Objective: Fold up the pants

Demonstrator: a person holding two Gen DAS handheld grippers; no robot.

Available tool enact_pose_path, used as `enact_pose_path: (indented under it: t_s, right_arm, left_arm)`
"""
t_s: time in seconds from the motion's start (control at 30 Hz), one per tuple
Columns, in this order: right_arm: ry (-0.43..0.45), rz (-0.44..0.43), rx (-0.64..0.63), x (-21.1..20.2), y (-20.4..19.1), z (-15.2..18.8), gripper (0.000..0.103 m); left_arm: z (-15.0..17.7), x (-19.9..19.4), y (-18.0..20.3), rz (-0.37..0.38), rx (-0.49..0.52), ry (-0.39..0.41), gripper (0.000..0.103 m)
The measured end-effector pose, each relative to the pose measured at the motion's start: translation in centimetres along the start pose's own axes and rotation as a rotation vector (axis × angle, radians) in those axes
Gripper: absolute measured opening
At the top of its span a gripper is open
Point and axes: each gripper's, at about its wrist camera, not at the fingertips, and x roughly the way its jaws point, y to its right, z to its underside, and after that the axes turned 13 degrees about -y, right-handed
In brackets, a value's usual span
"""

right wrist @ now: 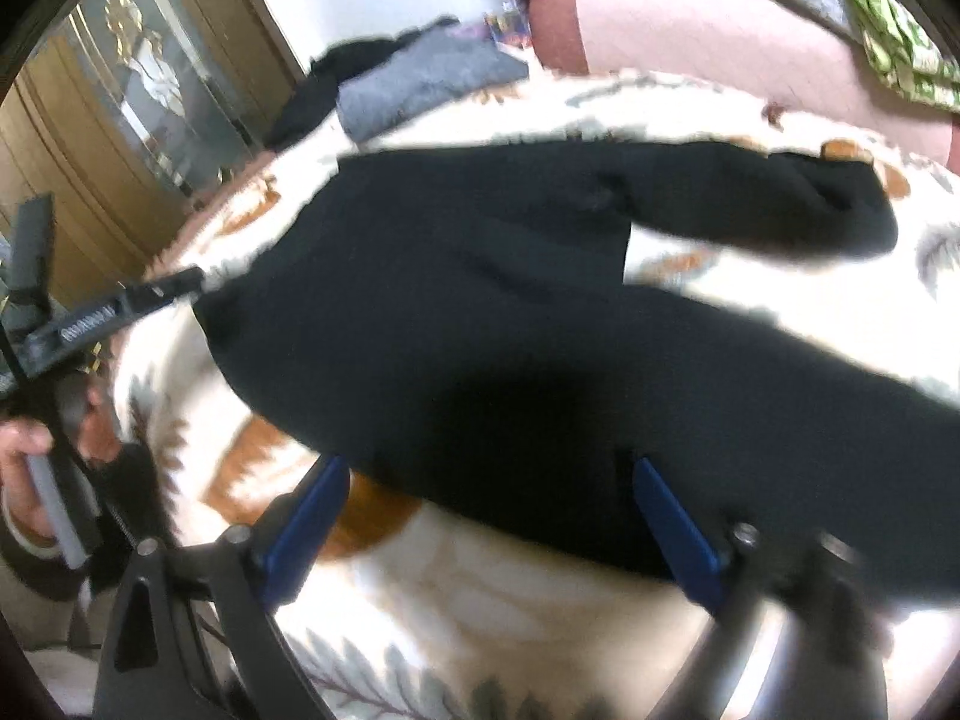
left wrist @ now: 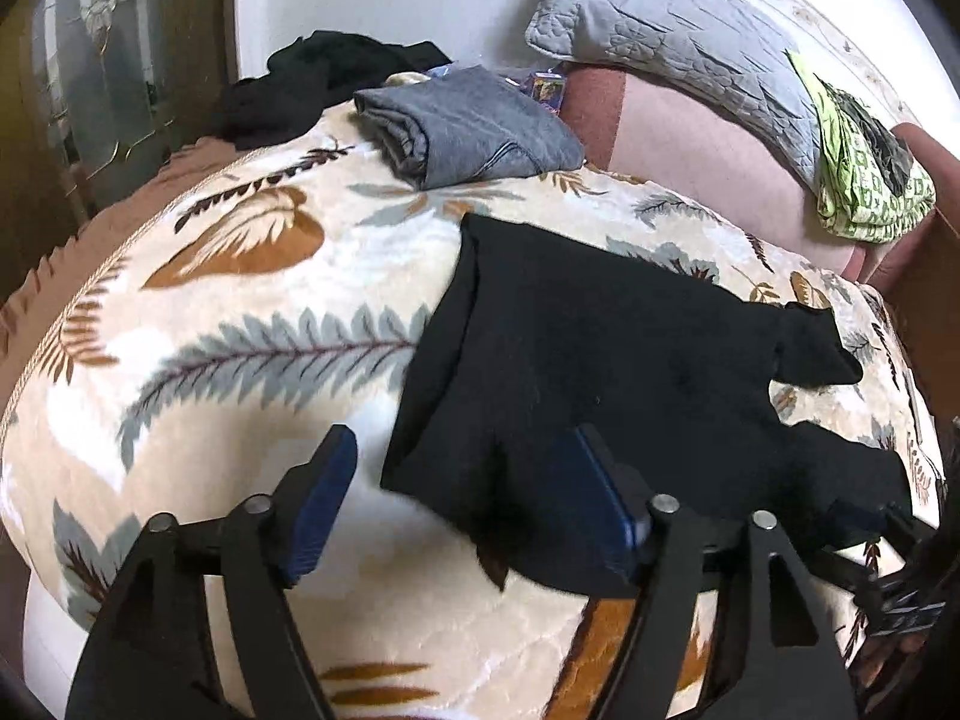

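Note:
Black pants [left wrist: 600, 348] lie spread on a cream blanket with a leaf pattern [left wrist: 240, 312], their two legs parted toward the right. My left gripper [left wrist: 459, 444] hovers open over the pants' near left corner. Its left blue pad stands over bare blanket and its right pad over the black cloth, with nothing pinched. In the blurred right wrist view the pants [right wrist: 480, 300] fill the middle. My right gripper [right wrist: 489, 468] is open at their near edge, with the cloth lying loose below the pads. A hand [right wrist: 24, 444] holds the left tool at that view's left edge.
At the far end of the bed lie a folded grey garment [left wrist: 474, 126] and, behind it, a heap of black clothes [left wrist: 312, 78]. A grey quilted pillow [left wrist: 678, 30] and a green patterned cloth [left wrist: 864, 180] rest at the back right. A glass-fronted wardrobe [left wrist: 90, 60] stands on the left.

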Motion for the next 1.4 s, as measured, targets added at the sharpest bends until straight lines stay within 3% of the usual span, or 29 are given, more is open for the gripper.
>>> enact_pose_path:
  t_s: [0.3,0.43,0.5,0.7,0.8,0.97,1.1,1.17,1.2,1.27,1.3,1.33,1.4]
  right_arm:
    - [0.053,0.083,-0.005,-1.5,2.8,-5.4,0.096]
    - [0.058,0.045,-0.033,-1.1,3.7,-8.7,0.096]
    - [0.048,0.028,-0.059,-0.5,4.0,-10.8,0.096]
    - [-0.007,0.036,-0.173,2.9,4.6,-16.7,0.096]
    - [-0.033,0.054,-0.211,4.8,4.9,-18.8,0.096]
    - [-0.133,0.081,-0.279,9.1,5.3,-21.4,0.096]
    - [-0.184,0.086,-0.284,11.6,6.2,-22.2,0.094]
    - [-0.191,0.078,-0.271,12.1,6.5,-22.2,0.089]
    - [-0.181,0.085,-0.282,12.1,6.3,-22.0,0.081]
    - [-0.17,0.076,-0.299,11.5,5.8,-21.8,0.051]
    - [-0.168,0.073,-0.309,11.1,5.4,-21.7,0.023]
    - [-0.167,0.085,-0.325,10.7,4.8,-21.6,0.014]
    - [-0.135,0.149,-0.368,9.8,3.3,-20.8,0.012]
  left_arm:
    - [-3.1,1.4,2.5,0.021,0.1,-0.018,0.074]
    - [-5.5,2.5,3.6,0.104,0.159,-0.064,0.074]
    - [-7.0,3.4,4.3,0.155,0.213,-0.086,0.08]
    - [-12.3,7.1,6.3,0.213,0.385,-0.187,0.082]
    - [-14.5,8.8,6.8,0.205,0.466,-0.213,0.082]
    - [-17.2,13.0,7.5,0.148,0.61,-0.338,0.082]
    - [-18.0,15.7,7.9,0.095,0.672,-0.342,0.082]
    - [-18.2,17.0,8.1,0.108,0.67,-0.366,0.084]
    - [-18.1,17.0,8.1,0.111,0.668,-0.34,0.084]
    - [-17.7,16.8,8.3,0.098,0.689,-0.306,0.084]
    - [-17.5,16.7,8.3,0.104,0.687,-0.297,0.074]
    - [-17.5,16.5,8.2,0.123,0.687,-0.296,0.067]
    - [-17.1,15.4,8.5,0.137,0.708,-0.285,0.02]
